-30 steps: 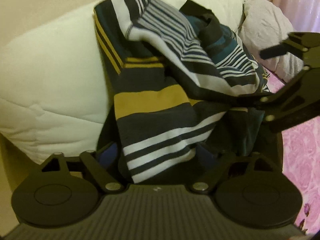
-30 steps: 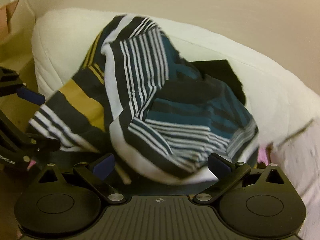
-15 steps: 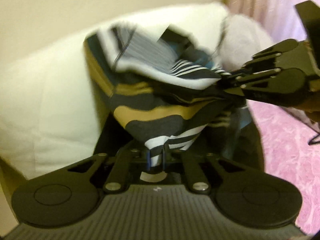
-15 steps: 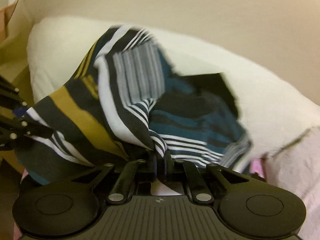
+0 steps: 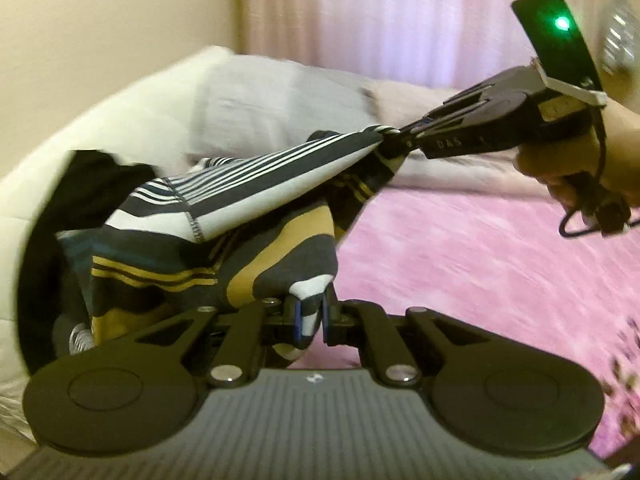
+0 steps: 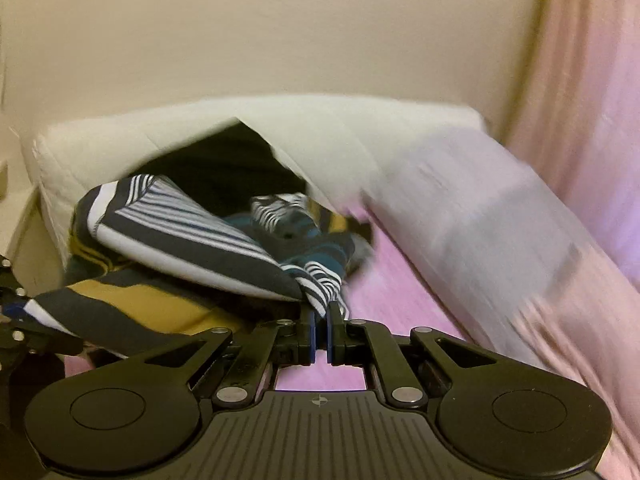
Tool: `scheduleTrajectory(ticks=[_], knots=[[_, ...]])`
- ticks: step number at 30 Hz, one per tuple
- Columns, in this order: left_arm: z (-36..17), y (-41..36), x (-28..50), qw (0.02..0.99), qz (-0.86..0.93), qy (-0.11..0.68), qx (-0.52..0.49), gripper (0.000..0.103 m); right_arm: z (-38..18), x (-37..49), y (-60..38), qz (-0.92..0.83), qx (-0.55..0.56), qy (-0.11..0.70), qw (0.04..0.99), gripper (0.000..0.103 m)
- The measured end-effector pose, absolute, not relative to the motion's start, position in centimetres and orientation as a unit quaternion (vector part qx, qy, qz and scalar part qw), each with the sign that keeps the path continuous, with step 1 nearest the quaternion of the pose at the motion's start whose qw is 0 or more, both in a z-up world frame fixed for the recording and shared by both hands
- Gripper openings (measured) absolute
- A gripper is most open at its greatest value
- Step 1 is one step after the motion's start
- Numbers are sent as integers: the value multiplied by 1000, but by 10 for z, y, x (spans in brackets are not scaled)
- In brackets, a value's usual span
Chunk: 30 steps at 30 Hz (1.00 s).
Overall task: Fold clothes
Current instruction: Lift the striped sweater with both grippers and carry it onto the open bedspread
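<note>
Clearly both grippers have hold of the shirt (image 5: pixel 208 216), a striped knit in navy, white, mustard and teal. The left gripper (image 5: pixel 310 316) has its fingers pressed on a white-and-navy corner, cloth bunched between the pads. The right gripper (image 6: pixel 320 322), seen from the left view off to the side at the end of a taut ridge of fabric (image 5: pixel 394 140), pinches a twisted bit of narrow-striped cloth; in its own view the fingers are all but together with the stripes caught at their tips.

The shirt hangs stretched between the two grips, its bulk sagging toward the white duvet (image 6: pixel 132 140) and trailing onto the pink bed (image 5: pixel 480 264). Something dark (image 6: pixel 224 168) lies behind it against the duvet; I cannot tell whether it is part of the shirt.

By the look of it the cloth is light, soft and stretchy. It will drape and fold on itself rather than hold a shape, and a pinch on a bunched twist may slip or drag a second layer along. Better holds would be at seams: shoulders, hem corners, or the stitched edge (image 5: pixel 194 228) showing mid-span.

For room, the pink bed is open in front of the left gripper and to its right. The duvet and the grey pillow (image 6: pixel 480 216) wall off the far side, with a curtain (image 6: pixel 592 80) beyond, so spreading looks easiest toward the near side.
</note>
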<state>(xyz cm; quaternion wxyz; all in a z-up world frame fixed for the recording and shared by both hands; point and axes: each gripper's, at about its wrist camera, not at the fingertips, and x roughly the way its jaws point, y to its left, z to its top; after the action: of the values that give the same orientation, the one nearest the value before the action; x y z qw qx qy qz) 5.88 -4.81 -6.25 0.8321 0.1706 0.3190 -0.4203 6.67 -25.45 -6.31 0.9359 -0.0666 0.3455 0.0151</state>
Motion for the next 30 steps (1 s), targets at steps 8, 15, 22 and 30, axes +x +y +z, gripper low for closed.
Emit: scheduleTrajectory(ticks=[8,15,22,30], knots=[[-104,-160,-134,703,-561,386,208,6,-109,-150,-365,-108,-25,431,896,4],[-131,-214,-194,609,-625,426,240,44,-152,-277,-441,-227,33,508,830,4],[-160,-231,-115,618,-592,410,316,60,-172,-319,-439,-280,184,476,813,97],[-201,-299,0,599,-606,338,400,65,-244,-300,-388,-286,451,411,739,97]])
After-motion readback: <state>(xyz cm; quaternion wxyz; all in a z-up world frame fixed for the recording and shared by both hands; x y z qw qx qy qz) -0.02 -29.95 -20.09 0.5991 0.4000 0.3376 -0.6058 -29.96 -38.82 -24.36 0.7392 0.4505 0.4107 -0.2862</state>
